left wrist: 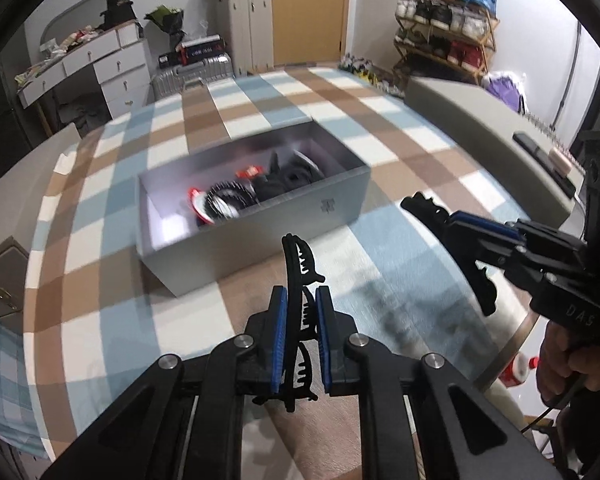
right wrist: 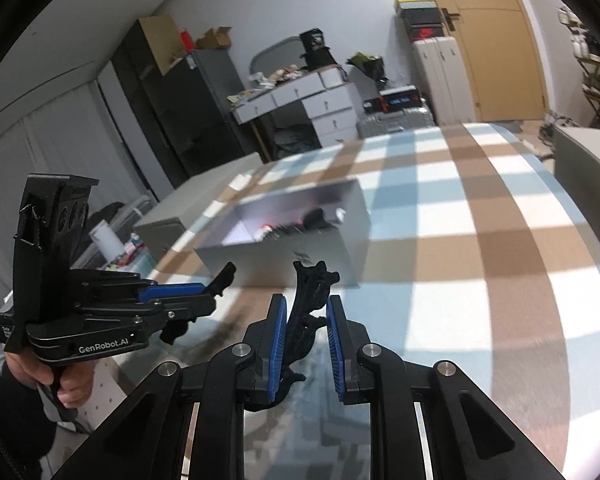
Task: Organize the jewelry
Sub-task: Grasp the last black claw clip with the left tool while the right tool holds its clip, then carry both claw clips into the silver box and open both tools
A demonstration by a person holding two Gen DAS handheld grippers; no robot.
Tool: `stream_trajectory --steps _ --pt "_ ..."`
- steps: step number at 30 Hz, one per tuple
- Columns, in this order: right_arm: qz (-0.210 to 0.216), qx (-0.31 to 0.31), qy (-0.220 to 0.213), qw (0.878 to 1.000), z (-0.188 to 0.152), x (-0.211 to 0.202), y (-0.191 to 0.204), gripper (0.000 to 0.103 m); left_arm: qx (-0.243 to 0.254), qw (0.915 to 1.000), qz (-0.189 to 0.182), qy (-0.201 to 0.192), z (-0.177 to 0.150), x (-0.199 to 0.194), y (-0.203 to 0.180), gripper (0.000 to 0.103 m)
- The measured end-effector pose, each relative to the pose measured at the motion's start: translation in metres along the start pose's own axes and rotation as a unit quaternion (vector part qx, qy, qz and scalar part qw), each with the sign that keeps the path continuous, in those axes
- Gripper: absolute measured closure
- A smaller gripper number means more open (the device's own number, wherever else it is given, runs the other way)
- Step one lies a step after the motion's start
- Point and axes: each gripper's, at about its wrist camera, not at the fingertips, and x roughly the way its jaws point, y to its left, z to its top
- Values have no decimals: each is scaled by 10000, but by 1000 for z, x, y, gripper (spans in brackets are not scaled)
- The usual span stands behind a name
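My left gripper (left wrist: 301, 295) is shut on a long black toothed hair clip (left wrist: 294, 258) that stands upright between the blue pads, above the checked tablecloth. My right gripper (right wrist: 306, 303) is shut on a second black hair clip (right wrist: 311, 280). In the left wrist view the right gripper (left wrist: 466, 226) comes in from the right with its clip (left wrist: 482, 280) hanging down. In the right wrist view the left gripper (right wrist: 204, 292) sits at the left. An open grey box (left wrist: 260, 232) just beyond both holds black hair pieces and red-and-white items (left wrist: 200, 202).
The blue, brown and white checked cloth (left wrist: 380, 128) covers the table. A grey block (left wrist: 472, 108) with a dark flat device (left wrist: 538, 150) lies at the right. A person's hand (left wrist: 560, 364) holds the right handle. Drawers, suitcases and a shoe rack stand behind.
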Motion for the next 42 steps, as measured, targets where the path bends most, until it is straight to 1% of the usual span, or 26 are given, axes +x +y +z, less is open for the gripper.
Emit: stream_trajectory --steps 4,10,15,19,21,24,34,42 --pt "294 47 -44 9995 18 7 4 84 -59 9998 -36 -178 15 -5 11 94" --pt "341 -78 -127 9993 52 27 8 84 -261 9989 -119 -368 40 1 36 94" --pt "396 -33 -108 9992 70 49 8 84 -441 9980 -213 -392 51 12 52 94" --pt "420 3 -149 9990 76 62 7 84 -548 9973 -373 -302 56 24 58 94" --pt "429 20 -198 9989 79 67 7 84 -619 9965 -519 -226 59 30 61 94" --pt "422 30 -159 9990 81 74 6 84 -678 9953 -662 -188 61 34 63 94" --pt "340 -41 53 9994 83 97 1 84 -639 9958 -636 -175 66 41 68 94" --pt "306 -193 239 9991 82 111 2 84 -748 9939 -794 -175 67 48 74 94"
